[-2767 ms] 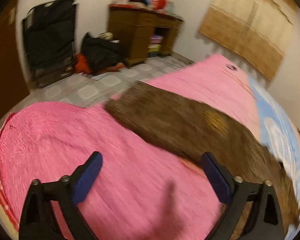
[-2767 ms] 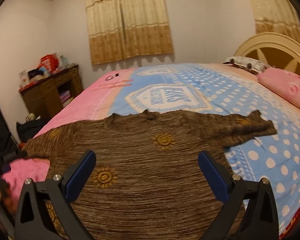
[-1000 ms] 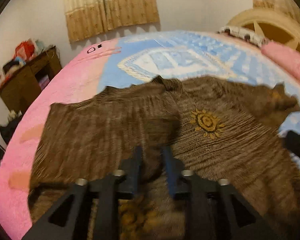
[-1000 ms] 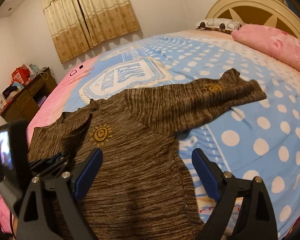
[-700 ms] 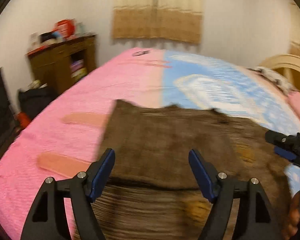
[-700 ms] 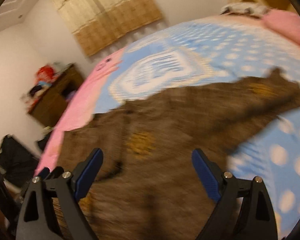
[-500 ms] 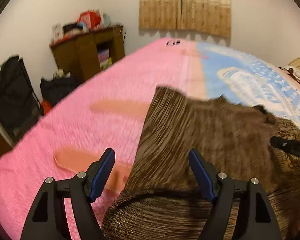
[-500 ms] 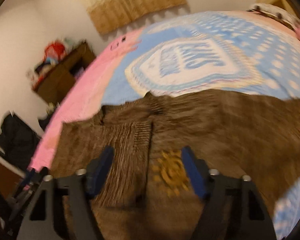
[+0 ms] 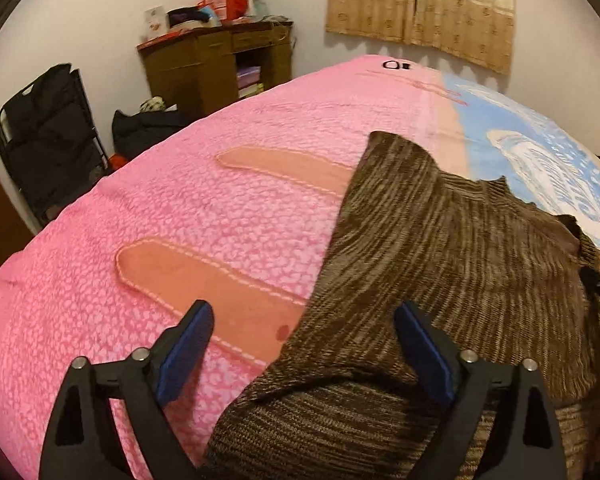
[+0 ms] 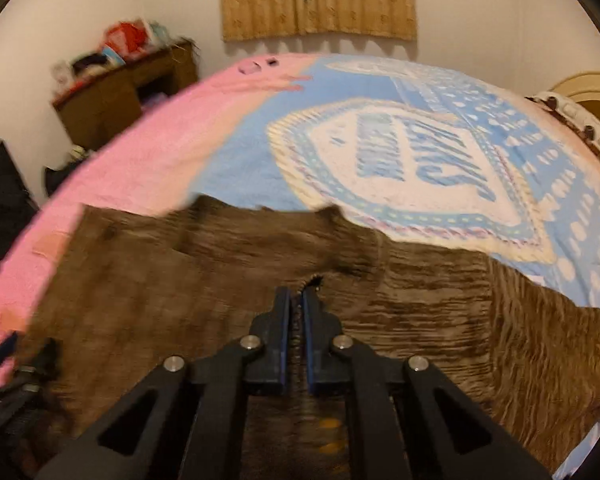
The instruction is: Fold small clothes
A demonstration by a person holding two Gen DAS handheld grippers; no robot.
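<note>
A brown knit sweater [image 9: 452,264] lies flat on the bed, with one sleeve folded over its body. My left gripper [image 9: 302,350] hovers over the sweater's left edge. Its jaws are opening wide, with the knit lying under them and nothing pinched between the blue pads [image 9: 186,350]. In the right wrist view my right gripper [image 10: 300,300] is shut on a thin ridge of the sweater [image 10: 420,300] near its middle, just below the collar. The left gripper [image 10: 20,360] shows blurred at that view's lower left.
The bed cover is pink [image 9: 180,220] on the left and blue with white dots [image 10: 420,160] on the right. A cluttered wooden desk [image 9: 216,60], a black folding rack [image 9: 48,136] and a dark bag [image 9: 144,128] stand beyond the bed. The headboard [image 10: 588,92] is at far right.
My left gripper let go of the folded sleeve, opened and swung left to the sweater's edge. My right gripper moved in over the sweater's middle and closed on the knit.
</note>
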